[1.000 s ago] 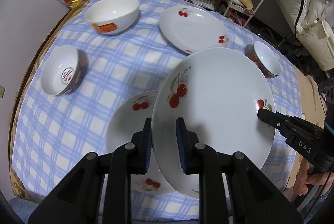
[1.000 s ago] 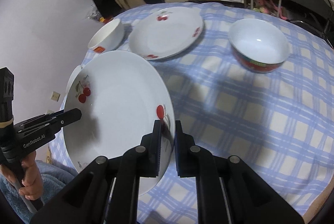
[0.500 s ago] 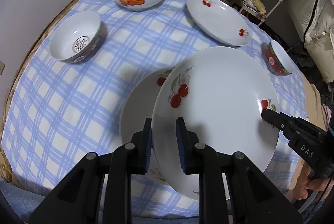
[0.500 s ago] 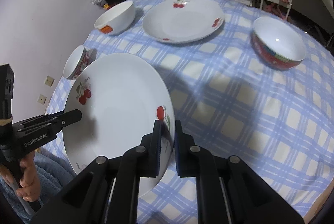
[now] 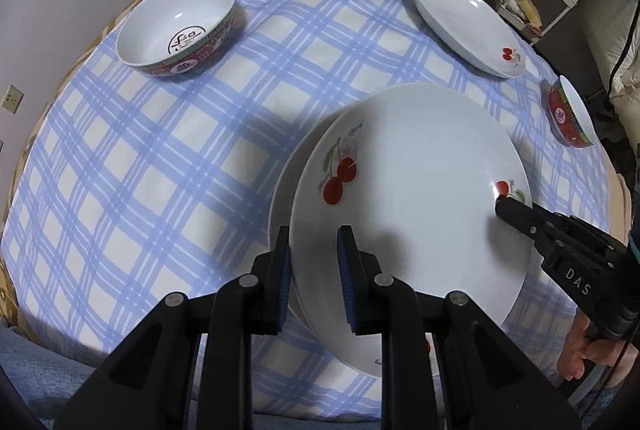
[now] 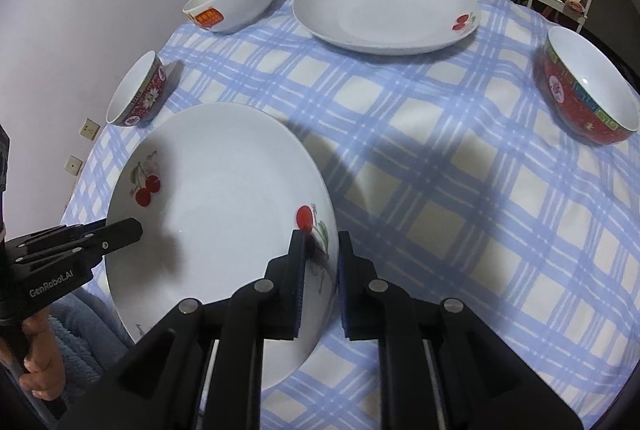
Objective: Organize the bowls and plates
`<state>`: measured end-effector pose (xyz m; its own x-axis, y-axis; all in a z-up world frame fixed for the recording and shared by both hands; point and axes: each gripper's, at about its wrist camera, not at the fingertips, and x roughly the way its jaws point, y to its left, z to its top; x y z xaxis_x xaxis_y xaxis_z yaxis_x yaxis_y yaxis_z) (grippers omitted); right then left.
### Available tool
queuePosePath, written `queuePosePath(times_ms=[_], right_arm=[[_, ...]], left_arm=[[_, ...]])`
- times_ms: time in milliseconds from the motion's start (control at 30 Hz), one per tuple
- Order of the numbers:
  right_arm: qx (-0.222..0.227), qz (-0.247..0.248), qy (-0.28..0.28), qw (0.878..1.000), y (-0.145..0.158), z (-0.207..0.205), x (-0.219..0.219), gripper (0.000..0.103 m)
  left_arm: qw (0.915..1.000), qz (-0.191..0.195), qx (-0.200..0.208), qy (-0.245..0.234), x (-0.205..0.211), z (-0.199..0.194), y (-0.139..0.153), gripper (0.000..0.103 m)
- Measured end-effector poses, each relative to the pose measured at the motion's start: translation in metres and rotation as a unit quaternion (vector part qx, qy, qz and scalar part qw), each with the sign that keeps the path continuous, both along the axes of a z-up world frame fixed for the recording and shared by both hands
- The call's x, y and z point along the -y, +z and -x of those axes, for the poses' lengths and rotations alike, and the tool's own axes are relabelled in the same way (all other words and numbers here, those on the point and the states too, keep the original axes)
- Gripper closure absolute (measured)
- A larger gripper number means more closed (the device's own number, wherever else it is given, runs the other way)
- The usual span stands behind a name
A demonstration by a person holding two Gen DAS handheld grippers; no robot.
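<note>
**Cherry plate coming down onto its twin**

Both tongs are gripping one cherry plate (image 5: 416, 189) by opposite edges. The left tongs (image 5: 314, 250) are nearly closed, pinching the near-left rim. The right tongs (image 6: 320, 254) are narrow too, straddling the right rim by the red cherry mark, and their jaws have just been opening a little with the rim between them; whether both pads are pressing at this instant is hard to tell.

The plate is hanging tilted just above a second plate (image 5: 284, 197) lying on the table (image 5: 160, 169), whose left edge is peeking out beneath. It seems the stacking step is almost done.

What could go wrong:
- If the right side is letting go while the plate is tilted and off-centre, the free edge may drop and clatter on the lower plate, or chip it.
- The glazed rim is slippery; a thin one-sided pinch may let it swing or slide out.
- Landing offset would leave a lopsided stack near the table edge.

A third plate (image 6: 384, 9) and three bowls are sitting well apart, out of the way.
</note>
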<state>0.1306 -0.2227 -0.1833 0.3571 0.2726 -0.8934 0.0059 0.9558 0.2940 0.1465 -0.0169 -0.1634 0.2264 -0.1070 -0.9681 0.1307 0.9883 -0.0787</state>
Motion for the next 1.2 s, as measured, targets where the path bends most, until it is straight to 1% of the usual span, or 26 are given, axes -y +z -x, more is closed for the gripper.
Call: queuePosePath(times_ms=[233,367,500,633,967,1200], right_arm=[[-0.001,0.012,0.011,1.000,-0.003,-0.001,-0.008,0.087],[-0.002,0.013,0.008,1.000,-0.004,-0.002,-0.007,0.087],[-0.001,0.014,0.008,1.000,-0.004,-0.001,-0.007,0.087],[-0.001,0.015,0.008,1.000,-0.004,-0.001,-0.007,0.087],[0.002,0.022,0.010,1.000,-0.005,0.001,-0.008,0.087],[0.002,0.027,0.011,1.000,-0.005,0.001,-0.009,0.087]], left_arm=[[0.9998,-0.013,-0.010,0.008,-0.002,0.000,-0.009,0.082],[0.9998,-0.011,-0.014,0.007,-0.001,0.002,-0.012,0.082],[0.9998,-0.016,-0.011,0.004,0.000,0.002,-0.012,0.082],[0.9998,-0.008,-0.010,0.014,-0.002,0.003,-0.013,0.082],[0.9997,-0.024,0.003,0.011,0.001,0.008,-0.013,0.082],[0.9996,-0.025,0.005,0.013,0.001,0.010,-0.013,0.082]])
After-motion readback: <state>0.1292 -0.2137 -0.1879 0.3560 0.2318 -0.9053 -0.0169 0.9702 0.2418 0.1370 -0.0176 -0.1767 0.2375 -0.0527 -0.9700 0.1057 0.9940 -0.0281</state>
